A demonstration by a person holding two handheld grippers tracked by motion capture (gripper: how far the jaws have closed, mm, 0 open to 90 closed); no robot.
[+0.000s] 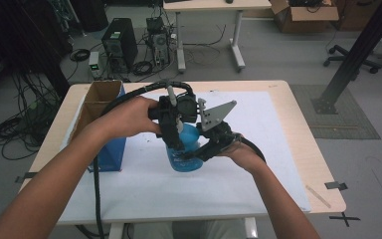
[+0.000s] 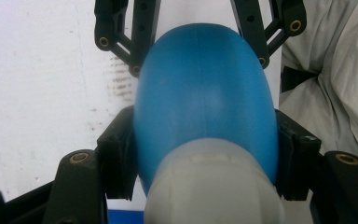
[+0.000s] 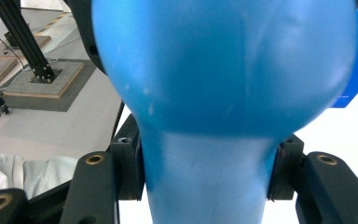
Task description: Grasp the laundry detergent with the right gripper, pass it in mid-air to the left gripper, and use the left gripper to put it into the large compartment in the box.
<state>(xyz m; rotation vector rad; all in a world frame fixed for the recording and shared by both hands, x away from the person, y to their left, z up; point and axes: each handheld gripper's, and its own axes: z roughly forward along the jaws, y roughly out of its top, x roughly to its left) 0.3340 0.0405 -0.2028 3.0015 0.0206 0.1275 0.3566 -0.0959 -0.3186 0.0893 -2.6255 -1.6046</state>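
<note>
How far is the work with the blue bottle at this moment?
Done: both grippers have hold of the blue bottle above the white mat. The right gripper clamps its narrow part; the left gripper is shut on its body near the grey cap. In hand: a two-gripper hold. Left, probably: working the cap, which is still on.

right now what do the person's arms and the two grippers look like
Both forearms are bare, with no sleeves in the high view. The left gripper and right gripper are black, with perforated linkage arms and brass-coloured pivot pins. The right one carries a grey three-cornered plate dotted with holes. A thick black cable trails from each.
</note>
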